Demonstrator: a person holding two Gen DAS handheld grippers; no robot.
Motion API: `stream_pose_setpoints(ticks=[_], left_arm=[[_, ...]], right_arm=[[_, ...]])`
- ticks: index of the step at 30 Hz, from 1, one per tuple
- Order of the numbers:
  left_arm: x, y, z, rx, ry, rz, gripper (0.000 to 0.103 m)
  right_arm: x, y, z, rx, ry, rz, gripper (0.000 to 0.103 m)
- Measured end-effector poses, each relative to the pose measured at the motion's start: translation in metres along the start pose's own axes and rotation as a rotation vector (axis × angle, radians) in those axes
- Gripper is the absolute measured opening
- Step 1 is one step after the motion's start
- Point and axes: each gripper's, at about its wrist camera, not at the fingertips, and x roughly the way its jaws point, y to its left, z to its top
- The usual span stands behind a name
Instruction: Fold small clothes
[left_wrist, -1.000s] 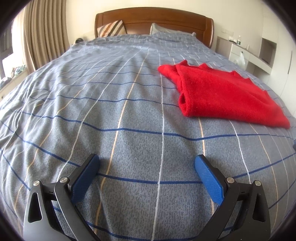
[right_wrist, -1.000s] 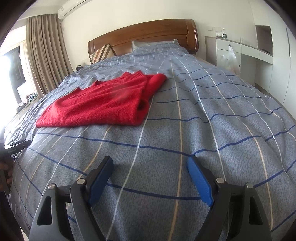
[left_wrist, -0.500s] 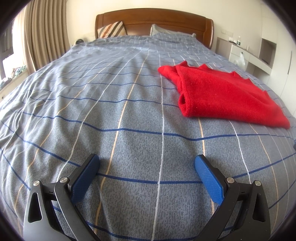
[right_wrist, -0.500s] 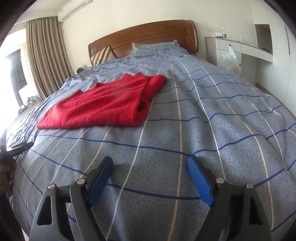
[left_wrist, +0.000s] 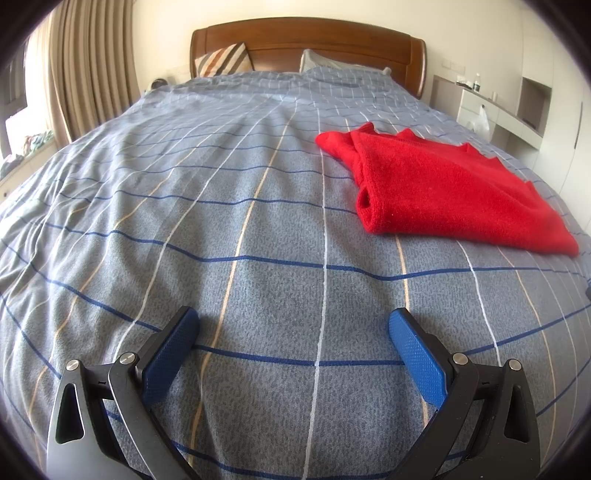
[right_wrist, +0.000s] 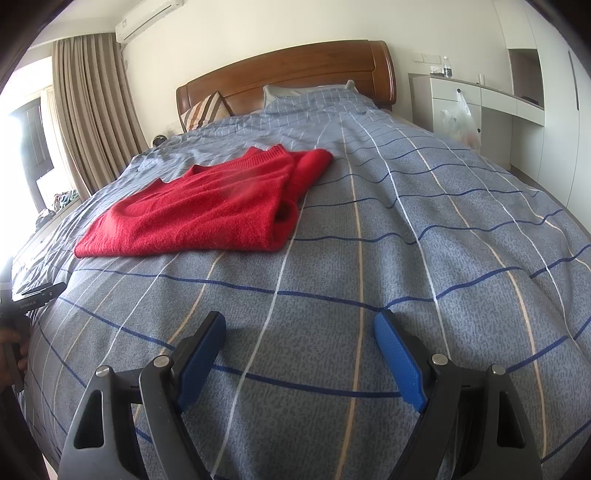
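Observation:
A red knit sweater (left_wrist: 439, 188) lies folded flat on the grey checked bedspread (left_wrist: 221, 221), right of centre in the left wrist view. In the right wrist view the sweater (right_wrist: 207, 210) lies to the upper left. My left gripper (left_wrist: 293, 325) is open and empty, low over bare bedspread, short of the sweater. My right gripper (right_wrist: 301, 326) is also open and empty, over bare bedspread (right_wrist: 424, 229), short of and to the right of the sweater. The left gripper's edge (right_wrist: 35, 295) shows at the far left of the right wrist view.
A wooden headboard (left_wrist: 306, 44) with pillows (left_wrist: 225, 61) stands at the far end. Curtains (left_wrist: 85, 74) hang on the left. A white desk and cabinets (right_wrist: 487, 103) with a plastic bag (right_wrist: 460, 122) stand to the right of the bed.
Both grippers stay open. The right wrist view has tilted up slightly and drawn a little nearer the sweater. The left view is almost unchanged.

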Motion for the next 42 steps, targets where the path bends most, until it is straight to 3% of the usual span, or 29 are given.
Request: stream_pose_setpoints(ticks=[20, 23, 27, 29, 31, 33, 37, 42], left_arm=[[0.001, 0.001, -0.001, 0.000, 0.000, 0.000, 0.102], [0.001, 0.000, -0.001, 0.002, -0.003, 0.001, 0.102], [-0.002, 0.001, 0.000, -0.002, -0.010, -0.001, 0.102], [-0.003, 0.002, 0.000, -0.003, -0.011, -0.003, 0.102], [-0.002, 0.002, 0.000, -0.003, -0.011, -0.004, 0.102], [-0.003, 0.002, 0.001, -0.006, -0.015, -0.009, 0.102], [-0.004, 0.003, 0.001, -0.014, -0.022, -0.022, 0.102], [-0.002, 0.005, 0.002, -0.023, -0.026, -0.041, 0.102]], right_arm=[[0.000, 0.001, 0.002, 0.000, 0.014, -0.012, 0.082], [0.003, 0.014, 0.025, -0.034, 0.127, -0.075, 0.082], [0.002, 0.052, 0.095, -0.023, 0.105, 0.057, 0.079], [0.024, 0.079, 0.135, -0.040, 0.138, 0.141, 0.068], [0.069, 0.102, 0.169, -0.036, 0.238, 0.225, 0.048], [0.121, 0.120, 0.192, -0.034, 0.333, 0.236, 0.032], [0.199, 0.150, 0.218, -0.084, 0.450, 0.131, 0.031], [0.257, 0.152, 0.212, -0.051, 0.579, 0.017, 0.032]])
